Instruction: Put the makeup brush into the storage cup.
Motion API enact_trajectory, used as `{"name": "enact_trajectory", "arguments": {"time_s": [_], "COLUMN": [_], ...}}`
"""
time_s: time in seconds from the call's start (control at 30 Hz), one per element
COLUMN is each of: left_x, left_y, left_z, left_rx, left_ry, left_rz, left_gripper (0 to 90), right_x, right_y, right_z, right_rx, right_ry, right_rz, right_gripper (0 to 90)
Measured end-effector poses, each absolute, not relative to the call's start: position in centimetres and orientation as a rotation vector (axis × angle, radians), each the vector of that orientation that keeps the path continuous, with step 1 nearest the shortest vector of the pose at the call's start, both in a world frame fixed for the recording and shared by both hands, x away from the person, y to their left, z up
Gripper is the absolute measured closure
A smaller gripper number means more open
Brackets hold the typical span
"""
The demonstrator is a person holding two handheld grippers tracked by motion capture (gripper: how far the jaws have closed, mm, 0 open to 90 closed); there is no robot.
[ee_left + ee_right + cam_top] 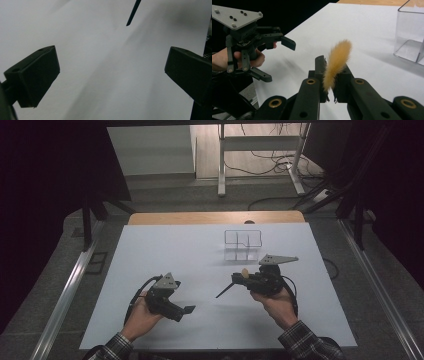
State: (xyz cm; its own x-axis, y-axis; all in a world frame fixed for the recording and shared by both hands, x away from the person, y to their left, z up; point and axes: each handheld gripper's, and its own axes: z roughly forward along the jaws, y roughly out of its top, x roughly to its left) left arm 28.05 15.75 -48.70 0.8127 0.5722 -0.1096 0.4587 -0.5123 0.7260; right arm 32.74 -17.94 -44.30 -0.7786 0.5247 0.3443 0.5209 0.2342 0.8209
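I have the R gripper (329, 93) jaws clamped on the brush (337, 63), L gripper (110, 75) jaws wide open w/ nothing between, drop into clear box (243, 245) still pending.

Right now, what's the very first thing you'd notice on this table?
The fluffy orange brush tip, pinched between the shut jaws of the right gripper, with its thin dark handle pointing toward the open left gripper. Next, the clear plastic box standing at the far side of the white table.
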Motion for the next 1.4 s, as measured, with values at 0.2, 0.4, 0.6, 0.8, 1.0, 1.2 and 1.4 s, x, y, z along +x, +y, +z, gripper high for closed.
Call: {"name": "enact_trajectory", "arguments": {"time_s": [0.2, 0.4, 0.6, 0.8, 1.0, 1.2, 1.4], "left_x": [28.0, 27.9, 27.7, 27.4, 27.0, 26.5, 26.2], "left_y": [16.9, 18.7, 19.9, 20.8, 21.7, 22.5, 22.8], "left_z": [-48.6, -48.5, -48.6, -48.7, -48.7, -48.8, -48.8], "left_rx": [2.204, 2.188, 2.166, 2.158, 2.141, 2.128, 2.135], "left_ry": [0.789, 0.837, 0.87, 0.898, 0.928, 0.964, 0.977], "left_rz": [0.218, 0.258, 0.271, 0.278, 0.29, 0.304, 0.318], "left_gripper": [0.4, 0.7, 0.5, 0.5, 0.5, 0.4, 0.4], "right_x": [32.9, 33.1, 33.3, 33.6, 34.1, 34.5, 35.0], "right_y": [-18.3, -18.7, -19.1, -19.3, -19.6, -19.8, -20.0], "right_z": [-44.1, -43.9, -43.8, -43.6, -43.4, -43.3, -43.0], "right_rx": [1.045, 1.053, 1.065, 1.067, 1.066, 1.066, 1.072], "right_ry": [2.451, 2.43, 2.413, 2.396, 2.383, 2.367, 2.343], "right_rz": [1.637, 1.637, 1.638, 1.636, 1.628, 1.634, 1.641], "right_gripper": [83.9, 83.8, 83.9, 83.8, 83.8, 83.9, 83.9]}}
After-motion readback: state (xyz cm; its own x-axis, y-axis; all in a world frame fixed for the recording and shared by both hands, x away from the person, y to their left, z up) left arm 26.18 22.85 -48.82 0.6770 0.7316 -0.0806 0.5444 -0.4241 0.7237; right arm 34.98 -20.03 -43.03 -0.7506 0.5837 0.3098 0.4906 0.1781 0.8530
